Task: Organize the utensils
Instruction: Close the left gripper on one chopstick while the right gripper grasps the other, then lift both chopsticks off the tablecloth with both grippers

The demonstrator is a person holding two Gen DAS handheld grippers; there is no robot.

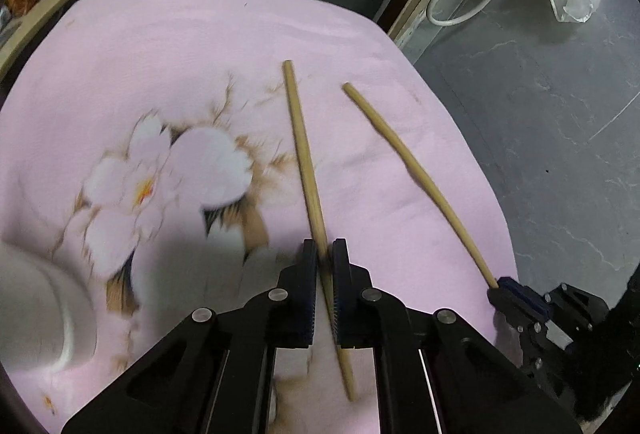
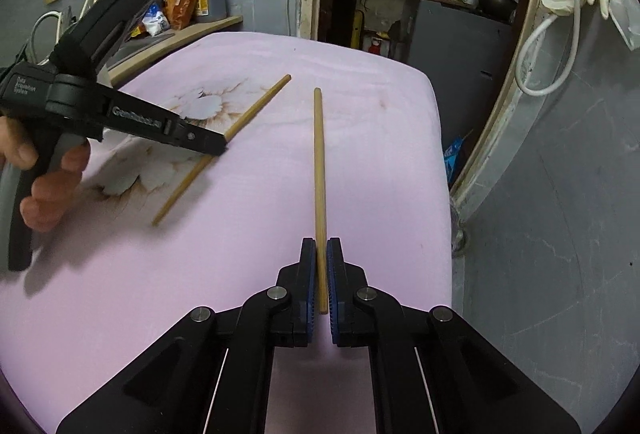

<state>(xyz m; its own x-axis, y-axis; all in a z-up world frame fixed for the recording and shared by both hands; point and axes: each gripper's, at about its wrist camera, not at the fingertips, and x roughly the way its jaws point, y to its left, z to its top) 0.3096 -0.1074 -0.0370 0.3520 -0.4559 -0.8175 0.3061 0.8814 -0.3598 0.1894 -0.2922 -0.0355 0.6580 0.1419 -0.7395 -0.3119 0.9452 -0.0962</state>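
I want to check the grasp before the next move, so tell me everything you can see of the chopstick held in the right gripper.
The chopstick is a plain, light-brown wooden stick, slender, slightly tapered and seemingly whole. The right gripper is shut on its near end, fingers pressing each side, with a short stub behind them. It points straight ahead over the pink cloth; whether its far tip touches the cloth cannot be told. From the left wrist view it angles apart from the other chopstick.

Right hand-held gripper (image 2: 321,258) tight around chopstick (image 2: 319,170) over pink cloth (image 2: 380,138)
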